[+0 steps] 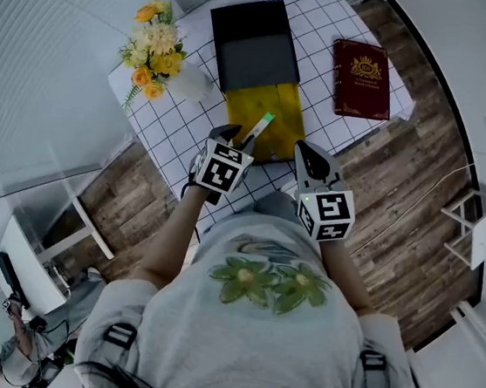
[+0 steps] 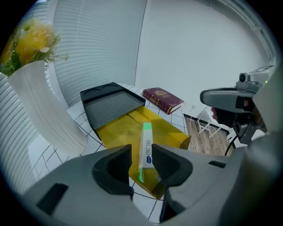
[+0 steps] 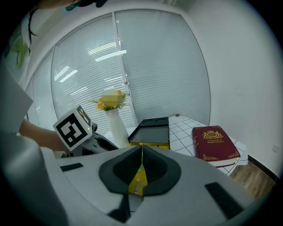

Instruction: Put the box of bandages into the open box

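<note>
The box of bandages, slim and white with green ends, sticks out forward from my left gripper, which is shut on its near end. In the left gripper view the box of bandages hangs over the near part of the open box's yellow tray. The open box lies on the white gridded table, its black lid folded back behind it. My right gripper hovers beside the tray's right front corner, shut and empty, and its jaws meet in a thin slit.
A dark red book lies at the table's right end. A white vase of yellow flowers stands left of the open box. The table's front edge runs just under both grippers, with wooden floor beyond. A white rack stands on the floor at right.
</note>
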